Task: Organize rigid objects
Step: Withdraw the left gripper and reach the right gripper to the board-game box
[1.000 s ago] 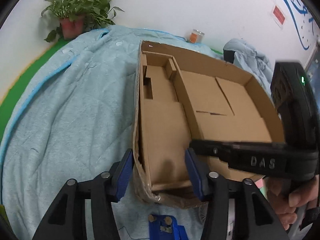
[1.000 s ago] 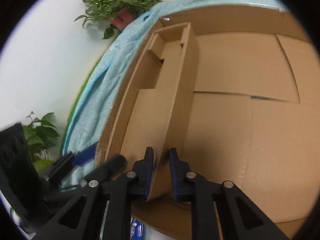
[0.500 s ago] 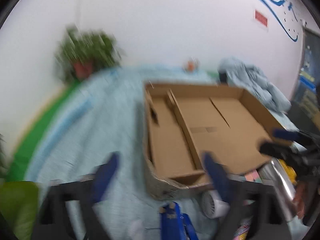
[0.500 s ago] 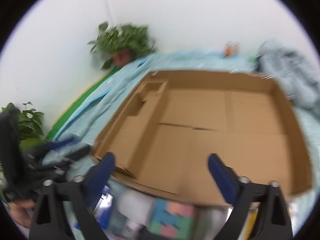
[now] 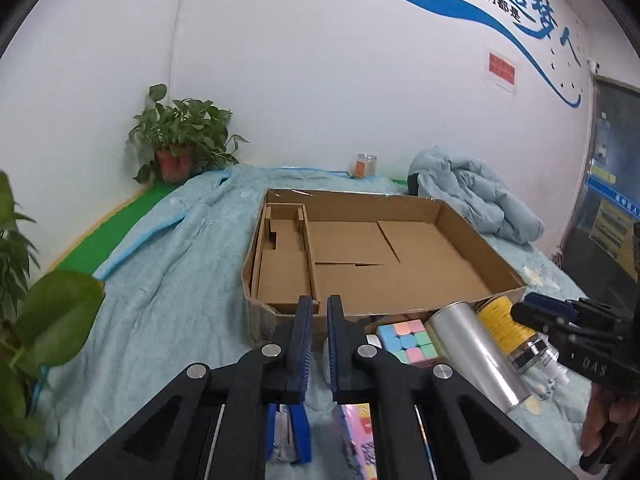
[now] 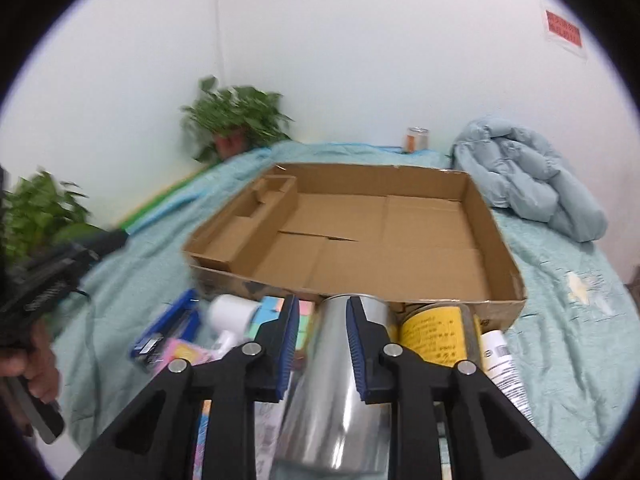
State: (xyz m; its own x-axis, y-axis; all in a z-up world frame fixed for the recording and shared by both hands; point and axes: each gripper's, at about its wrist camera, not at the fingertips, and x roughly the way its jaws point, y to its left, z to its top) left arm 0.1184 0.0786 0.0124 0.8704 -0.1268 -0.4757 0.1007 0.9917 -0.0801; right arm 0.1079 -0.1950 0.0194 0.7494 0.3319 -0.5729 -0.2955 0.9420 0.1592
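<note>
An open cardboard box (image 5: 404, 276) with a narrow divided section on its left lies on a light blue quilt; it also shows in the right wrist view (image 6: 384, 240). In front of it lie a pastel puzzle cube (image 5: 406, 340), a silver cylinder (image 5: 480, 356), a yellow-labelled can (image 5: 506, 328), a blue stapler (image 6: 168, 332) and a white hair dryer (image 6: 232, 318). My left gripper (image 5: 317, 344) is nearly shut and empty, above the items before the box. My right gripper (image 6: 322, 344) is partly open, empty, above the silver cylinder (image 6: 340, 392).
Potted plants (image 5: 182, 136) stand at the back left and near left. A small jar (image 5: 366, 166) stands by the wall. A bundled pale blue jacket (image 5: 476, 200) lies at the back right. A white bottle (image 6: 500, 360) lies right of the yellow can (image 6: 436, 334).
Both grippers have pulled back out of the box toward me. The right let go of the box divider. The left closed from wide open to nearly shut.
</note>
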